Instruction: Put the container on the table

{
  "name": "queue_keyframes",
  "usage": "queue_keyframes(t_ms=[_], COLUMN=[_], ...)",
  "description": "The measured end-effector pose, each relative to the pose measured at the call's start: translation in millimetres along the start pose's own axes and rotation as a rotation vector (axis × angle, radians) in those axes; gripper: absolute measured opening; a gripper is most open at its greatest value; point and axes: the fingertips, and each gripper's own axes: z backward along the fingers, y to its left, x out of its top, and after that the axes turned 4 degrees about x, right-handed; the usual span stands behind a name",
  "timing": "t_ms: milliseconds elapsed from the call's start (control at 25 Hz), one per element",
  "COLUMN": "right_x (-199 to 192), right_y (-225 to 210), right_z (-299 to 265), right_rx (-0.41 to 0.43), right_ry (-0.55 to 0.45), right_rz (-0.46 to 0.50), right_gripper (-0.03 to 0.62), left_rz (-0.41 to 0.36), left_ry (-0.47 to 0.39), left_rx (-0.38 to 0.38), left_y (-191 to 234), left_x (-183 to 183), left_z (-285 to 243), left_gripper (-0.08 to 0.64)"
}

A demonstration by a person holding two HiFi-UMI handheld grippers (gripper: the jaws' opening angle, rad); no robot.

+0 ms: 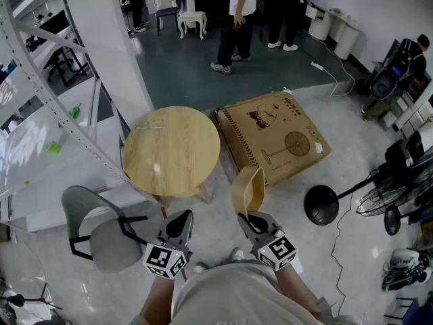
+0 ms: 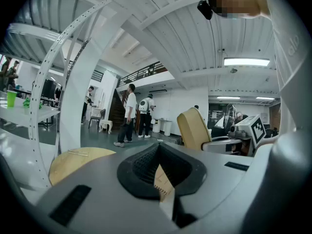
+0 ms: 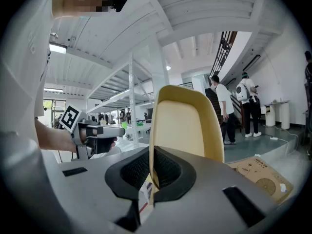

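Observation:
A beige shallow container (image 1: 247, 189) stands on edge in front of me, with my right gripper (image 1: 252, 219) shut on its rim. In the right gripper view the container (image 3: 187, 123) fills the middle and its rim sits between the jaws of the right gripper (image 3: 152, 172). From the left gripper view the container (image 2: 195, 128) shows at the right. My left gripper (image 1: 179, 225) is level beside it, shut and empty; between its closed jaws (image 2: 161, 172) only floor clutter shows. The round wooden table (image 1: 171, 151) lies ahead and left of the container, and the container is not over it.
A flat cardboard box (image 1: 274, 135) lies on the floor right of the table. A grey chair (image 1: 101, 232) stands at my left, a white shelving frame (image 1: 40, 66) beyond it. Floor fans (image 1: 389, 191) and cables are at the right. People (image 1: 237, 19) stand at the back.

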Motion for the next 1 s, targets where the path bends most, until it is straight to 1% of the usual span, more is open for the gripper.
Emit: queue_keyframes(t_ms=[120, 400, 640, 800, 880, 1000], right_x=[0.5, -0.2, -2.1, -7.2, -7.1, -0.6], right_y=[-16.5, -60.6, -91.0, -105.6, -110.3, -118.0], right_z=[7.7, 24.6, 25.3, 6.5, -12.6, -51.7], right_rx=[0.004, 0.011, 0.024, 0.028, 0.034, 0.033], right_ry=[-0.002, -0.024, -0.037, -0.027, -0.018, -0.010], right_rz=[0.007, 0.013, -0.007, -0.036, -0.033, -0.020], right_gripper=[0.032, 0.032, 0.032, 0.032, 0.032, 0.032], left_rz=[0.010, -0.001, -0.019, -0.008, 0.000, 0.015], left_ry=[-0.009, -0.008, 0.026, 0.045, 0.048, 0.044], left_rx=[0.005, 0.026, 0.050, 0.060, 0.064, 0.062], left_y=[-10.9, -36.8, -45.9, -28.3, -9.4, 30.4], left_x=[1.7, 2.0, -4.0, -11.1, -12.7, -9.9], left_z=[-15.4, -53.3, -74.9, -89.6, -99.7, -117.6], left_gripper=[0.015, 0.015, 0.015, 0.015, 0.015, 0.015])
